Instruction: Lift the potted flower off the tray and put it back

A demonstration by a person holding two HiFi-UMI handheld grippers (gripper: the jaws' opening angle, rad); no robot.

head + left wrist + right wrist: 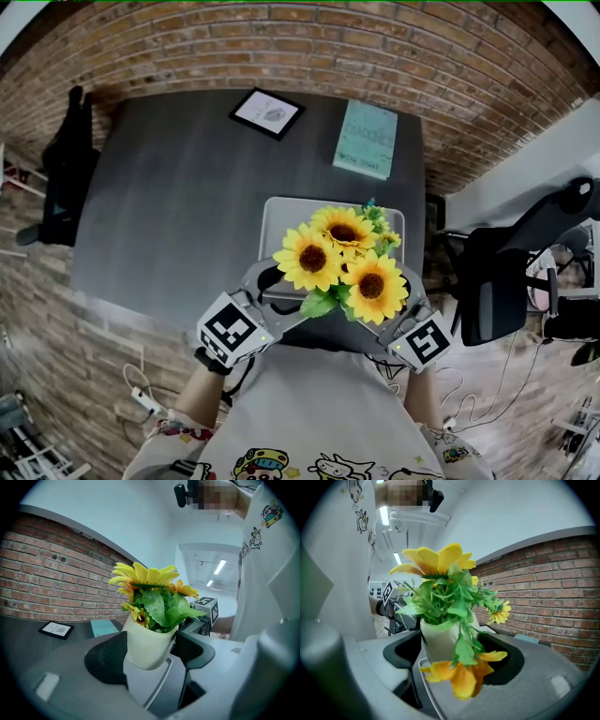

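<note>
Soft, even room light, fairly bright, leaves no hard shadows on the dark grey counter point(169, 206), only a faint streaky sheen. White ceiling strip lights point(218, 567) burn out. Strong fisheye bends the red brick wall point(281, 47) and blackens the corners. The cream-potted yellow sunflower plant point(145, 644) looks sharp in the left gripper view; its nearest drooping bloom point(459, 679) blurs in the right.

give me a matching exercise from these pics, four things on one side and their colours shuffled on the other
Things:
1. flower pot
2. book
3. picture frame
4. sunflowers

Colours:
a. black rim
b. yellow
c. teal
d. cream

Pairs: 1-d, 2-c, 3-a, 4-b
</note>
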